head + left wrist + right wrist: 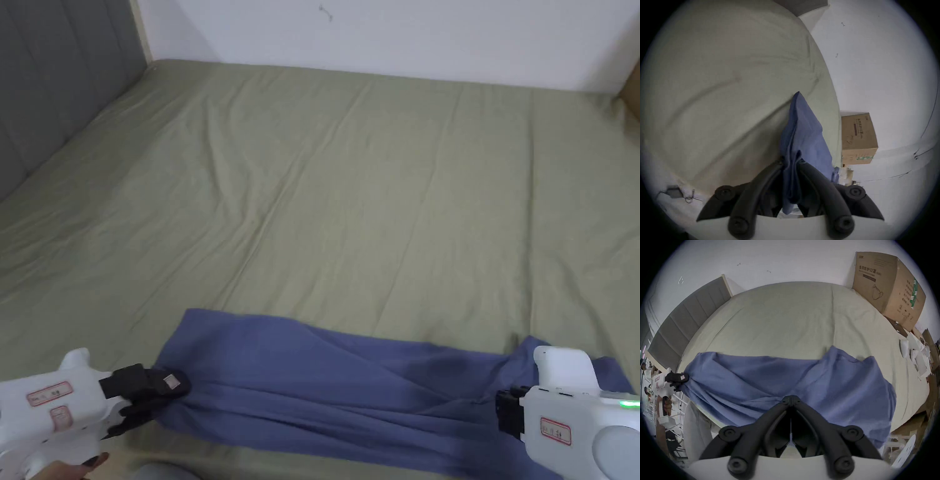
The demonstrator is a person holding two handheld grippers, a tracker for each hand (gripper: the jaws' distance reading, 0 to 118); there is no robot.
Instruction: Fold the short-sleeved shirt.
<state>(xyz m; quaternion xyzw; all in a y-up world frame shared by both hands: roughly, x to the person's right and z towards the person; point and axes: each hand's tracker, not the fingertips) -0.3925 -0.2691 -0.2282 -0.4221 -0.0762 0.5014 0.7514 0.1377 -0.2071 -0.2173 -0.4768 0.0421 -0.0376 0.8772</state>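
- Shirt [350, 387] is the landmark: a blue short-sleeved shirt lying as a wide, wrinkled band across the near edge of the bed [350, 187]. Part of it hangs over that edge toward the person.
- Left gripper [164, 389] is at the left end of the shirt. In the left gripper view its black fingers [812, 175] are closed on a bunched fold of the blue cloth, which stands up between them and runs away from the camera over the sheet.
- A hand [69, 467] holds the white body of the left gripper, at the bottom edge of the head view.
- Right gripper [791, 400] is at the right end of the shirt. In the right gripper view its jaws are pressed together at the tips, right at the blue cloth; I cannot tell if any cloth is pinched between them. In the head view its white body covers the tips.
- Beyond the shirt the bed is covered with a pale green sheet that has long soft creases.
- Left of the shirt and farther back, a grey padded headboard [56, 81] stands along the side of the bed.
- Right of the shirt and farther back, a brown cardboard box [888, 288] stands at the far corner of the bed.
- Behind the bed is a white wall [387, 31].
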